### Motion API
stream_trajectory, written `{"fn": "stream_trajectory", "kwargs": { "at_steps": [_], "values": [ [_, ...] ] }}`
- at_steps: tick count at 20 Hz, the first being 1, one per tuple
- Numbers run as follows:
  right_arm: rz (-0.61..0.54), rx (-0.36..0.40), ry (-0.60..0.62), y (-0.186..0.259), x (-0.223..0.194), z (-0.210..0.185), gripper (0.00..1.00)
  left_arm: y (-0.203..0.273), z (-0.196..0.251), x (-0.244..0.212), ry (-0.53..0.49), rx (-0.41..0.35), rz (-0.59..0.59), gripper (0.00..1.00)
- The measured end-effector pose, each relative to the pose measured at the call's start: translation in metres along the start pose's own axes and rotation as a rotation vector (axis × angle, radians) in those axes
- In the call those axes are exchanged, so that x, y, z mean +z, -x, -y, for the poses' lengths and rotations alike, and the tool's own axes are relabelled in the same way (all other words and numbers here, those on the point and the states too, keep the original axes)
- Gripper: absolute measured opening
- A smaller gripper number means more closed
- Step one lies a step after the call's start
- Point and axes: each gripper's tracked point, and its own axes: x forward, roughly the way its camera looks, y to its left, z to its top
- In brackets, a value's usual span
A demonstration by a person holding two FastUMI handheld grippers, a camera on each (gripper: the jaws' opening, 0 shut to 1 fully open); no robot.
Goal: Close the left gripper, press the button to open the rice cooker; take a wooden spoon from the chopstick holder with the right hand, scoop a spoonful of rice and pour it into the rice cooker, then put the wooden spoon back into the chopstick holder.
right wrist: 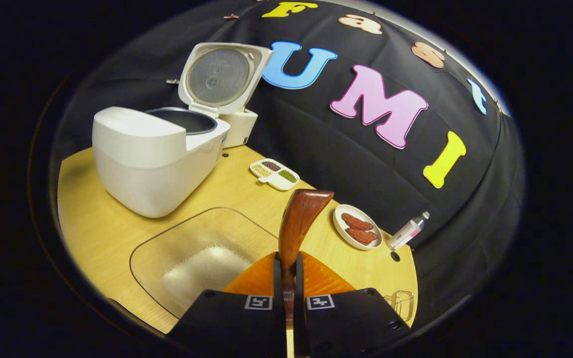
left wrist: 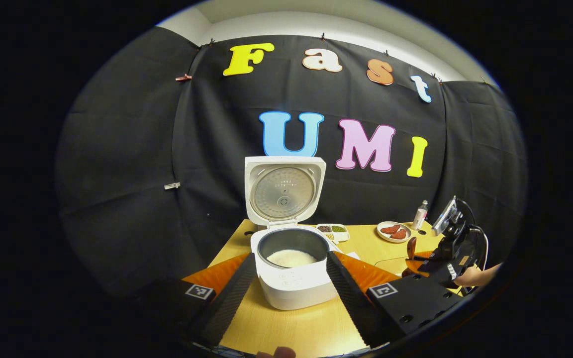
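Wooden spoon [right wrist: 299, 219] handle sits pinched between the two fingers of the right hand-held gripper [right wrist: 290, 271], both pressing on it, with the bowl of the spoon rising straight ahead and turned edge-on. Just below and to the left of this hand-held gripper lies a clear container [right wrist: 187, 238] holding white rice [right wrist: 202, 271]; farther ahead on the left stands the rice cooker [right wrist: 152, 159], its lid [right wrist: 222, 74] up. I judge the step in hand to be the scoop. Doing it well probably means tipping the spoon bowl down into the heap, drawing it through, then levelling it before lifting so nothing spills across the bench [right wrist: 246, 199] on the way to the pot.

From the left hand-held gripper [left wrist: 291, 281], its fingers are spread wide and hold nothing, framing the cooker directly ahead; some rice [left wrist: 291, 257] lies in the inner pot [left wrist: 294, 241]. Off to its right the other hand-held gripper appears with the spoon. Beyond are a divided dish [right wrist: 274, 174], a plate [right wrist: 358, 228] and a small bottle [right wrist: 408, 229].
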Motion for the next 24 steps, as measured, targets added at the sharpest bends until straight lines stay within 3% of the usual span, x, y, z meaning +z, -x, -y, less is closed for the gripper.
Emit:
{"fn": "stream_trajectory", "kwargs": {
  "at_steps": [3,5,10,11,16,17,23,24],
  "values": [
    [-0.069,-0.061,-0.082,0.008,-0.010,-0.002,0.14,-0.002,-0.003,-0.001,0.010,-0.003,-0.003,0.97],
    [-0.106,-0.099,-0.173,0.017,-0.014,-0.005,0.11,-0.002,-0.003,-0.003,0.009,-0.004,-0.003,0.96],
    [-0.123,-0.168,-0.550,0.019,-0.009,-0.010,0.14,0.004,-0.009,-0.003,0.005,0.013,0.000,0.96],
    [-0.119,-0.176,-0.608,0.018,-0.006,-0.012,0.10,0.006,-0.010,-0.004,0.005,0.017,-0.001,0.96],
    [-0.108,-0.172,-0.811,0.003,0.008,-0.029,0.11,0.011,-0.018,-0.006,0.008,0.038,-0.010,1.00],
    [-0.111,-0.169,-0.851,-0.001,0.011,-0.032,0.11,0.011,-0.017,-0.007,0.010,0.040,-0.014,0.96],
    [-0.097,-0.128,-1.078,-0.011,0.005,-0.031,0.10,0.014,-0.021,-0.007,0.009,0.059,-0.019,0.96],
    [-0.086,-0.112,-1.132,-0.011,0.005,-0.029,0.10,0.013,-0.021,-0.007,0.012,0.060,-0.020,1.00]
  ]
}}
